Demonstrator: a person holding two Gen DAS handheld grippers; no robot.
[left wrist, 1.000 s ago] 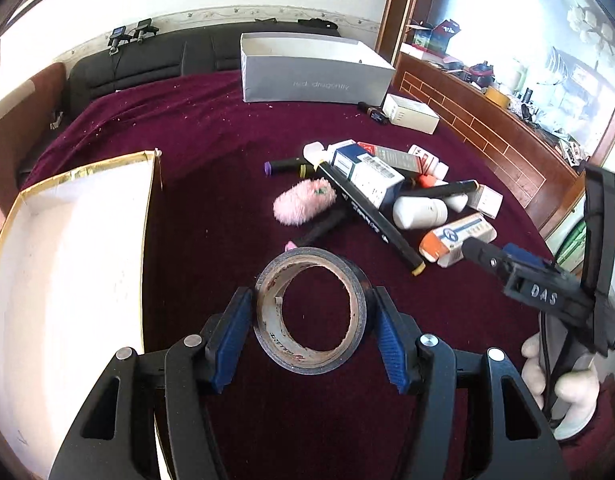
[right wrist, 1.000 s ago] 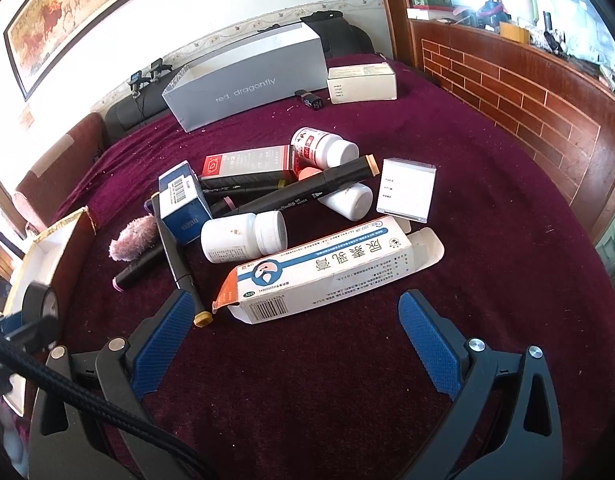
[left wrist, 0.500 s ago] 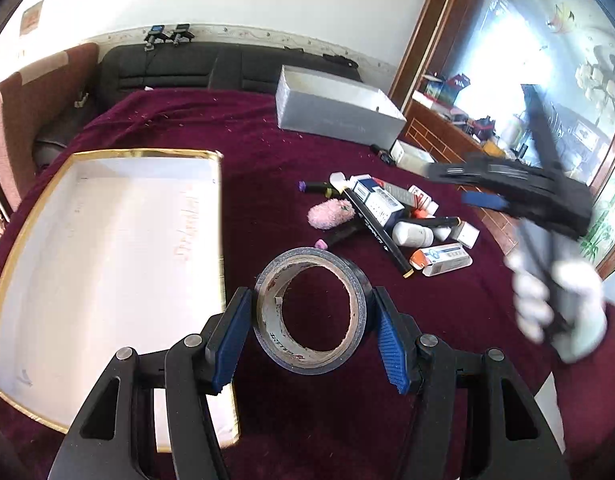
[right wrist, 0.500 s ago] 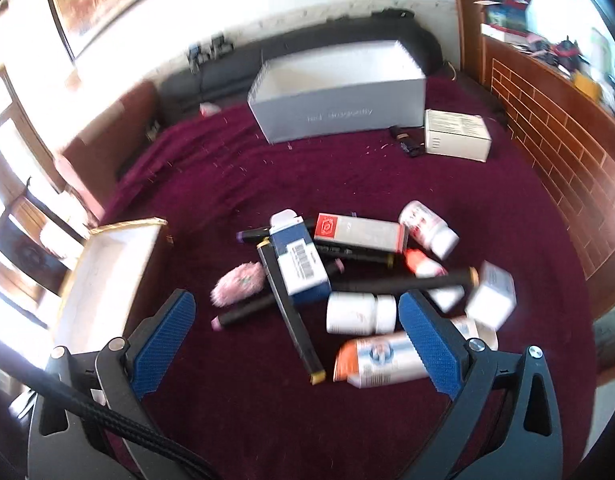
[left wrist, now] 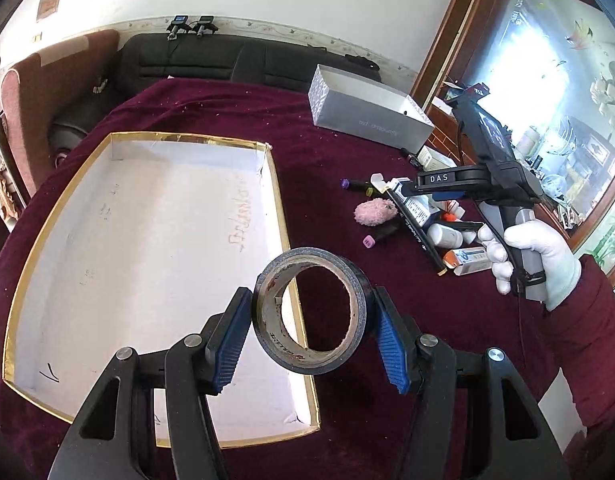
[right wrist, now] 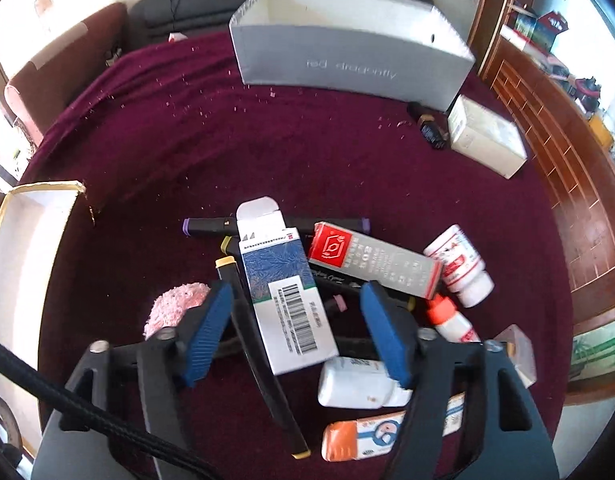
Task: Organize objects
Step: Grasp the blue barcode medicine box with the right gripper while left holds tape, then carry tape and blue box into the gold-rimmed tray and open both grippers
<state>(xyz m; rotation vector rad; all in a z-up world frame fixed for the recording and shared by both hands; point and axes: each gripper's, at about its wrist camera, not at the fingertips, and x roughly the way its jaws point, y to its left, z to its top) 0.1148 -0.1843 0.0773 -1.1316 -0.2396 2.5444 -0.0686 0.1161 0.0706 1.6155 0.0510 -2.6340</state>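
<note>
Holding a black roll of adhesive tape (left wrist: 311, 312) clamped between its blue pads, the left gripper (left wrist: 312, 334) hangs above the near right rim of the white, gold-edged shallow cardboard box (left wrist: 139, 240). Let go here, the tape would likely catch that rim and roll off across the maroon tablecloth (left wrist: 327, 152), since it sits over the edge, not well inside.

Over the pile, the right gripper (right wrist: 295, 330) has just been narrowing its jaws around the blue-and-white barcoded carton (right wrist: 285, 300); the pads straddle it, apparently not yet pressing. Because the carton rests across black marker pens (right wrist: 267, 368), a crooked pinch could skid it or drag a pen along.

Counted in the right wrist view: three white pill bottles, one small orange-capped bottle, one pink fluffy ball (right wrist: 175, 308), one red-and-grey carton, one orange-and-white carton, and several markers, their number unclear. One grey open box (right wrist: 347, 60) stands behind.
</note>
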